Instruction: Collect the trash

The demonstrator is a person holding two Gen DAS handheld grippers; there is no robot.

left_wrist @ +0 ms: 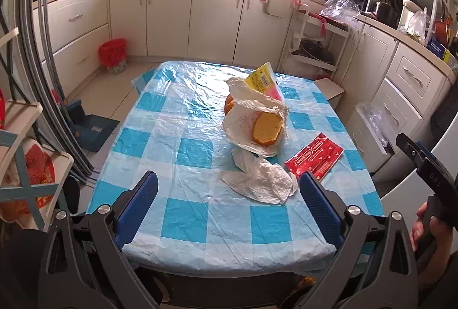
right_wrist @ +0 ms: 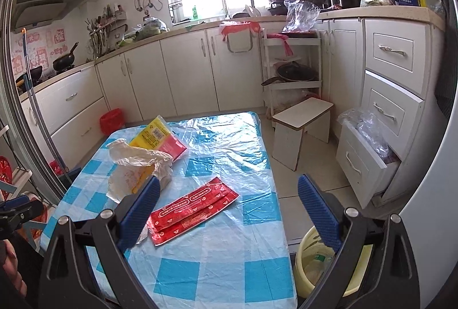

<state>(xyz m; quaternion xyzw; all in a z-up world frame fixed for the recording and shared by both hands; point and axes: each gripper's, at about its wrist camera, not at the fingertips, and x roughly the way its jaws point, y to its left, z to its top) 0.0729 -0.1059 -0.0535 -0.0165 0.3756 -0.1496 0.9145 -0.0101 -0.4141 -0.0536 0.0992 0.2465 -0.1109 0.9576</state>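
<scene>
Left tool [left_wrist: 229, 194] agape, crumpled tissue [left_wrist: 259, 180], red wrapper [right_wrist: 194, 210], perhaps bread [left_wrist: 266, 130]

Your right finger [right_wrist: 317, 211] hides part of the yellow bin [right_wrist: 307, 257] at five o'clock. The white bag [left_wrist: 252, 120] covers most of the orange food [left_wrist: 266, 128]; red wrapper [right_wrist: 194, 209] print is unreadable.

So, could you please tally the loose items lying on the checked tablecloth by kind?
Red wrapper: 1
Yellow and red packet: 1
Crumpled white paper: 1
White plastic bag with orange food inside: 1
Total: 4
</scene>
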